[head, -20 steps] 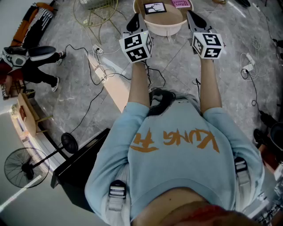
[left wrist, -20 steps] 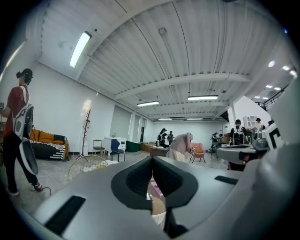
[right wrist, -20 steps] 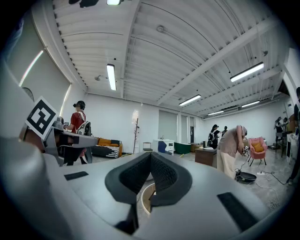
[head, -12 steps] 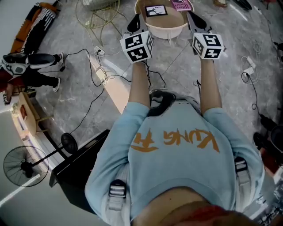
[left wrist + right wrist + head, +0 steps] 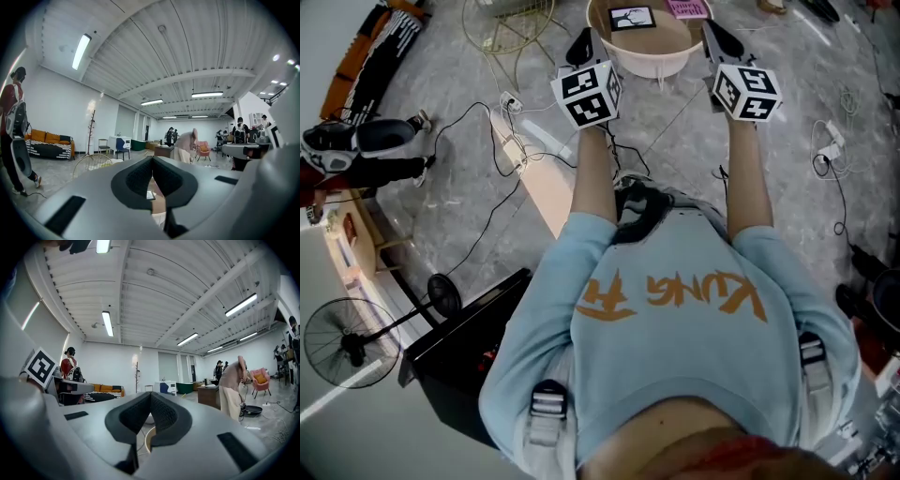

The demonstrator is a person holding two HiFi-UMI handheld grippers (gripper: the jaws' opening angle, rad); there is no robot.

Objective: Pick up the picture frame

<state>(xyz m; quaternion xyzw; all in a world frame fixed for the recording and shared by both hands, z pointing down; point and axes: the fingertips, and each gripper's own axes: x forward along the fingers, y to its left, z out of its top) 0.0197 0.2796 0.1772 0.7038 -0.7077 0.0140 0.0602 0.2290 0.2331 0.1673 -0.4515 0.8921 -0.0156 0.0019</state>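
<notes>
At the top centre of the frame stands a small round worktop (image 5: 661,58) with a pale rim. On it lie the picture frame (image 5: 631,18), black-edged with a dark branch drawing, and just right of it a pink card (image 5: 686,8). The left gripper (image 5: 581,45) and right gripper (image 5: 719,37) flank the worktop, each with its dark jaws drawn to one narrow tip, neither touching the frame. Below each sits its marker cube, left (image 5: 588,94) and right (image 5: 746,91). The person's light blue shirt (image 5: 675,328) with orange lettering fills the lower half. On the grey floor are a yellow wire basket (image 5: 511,28) at upper left, a pale plank (image 5: 546,192) left of centre, and a fan (image 5: 342,342) at lower left
</notes>
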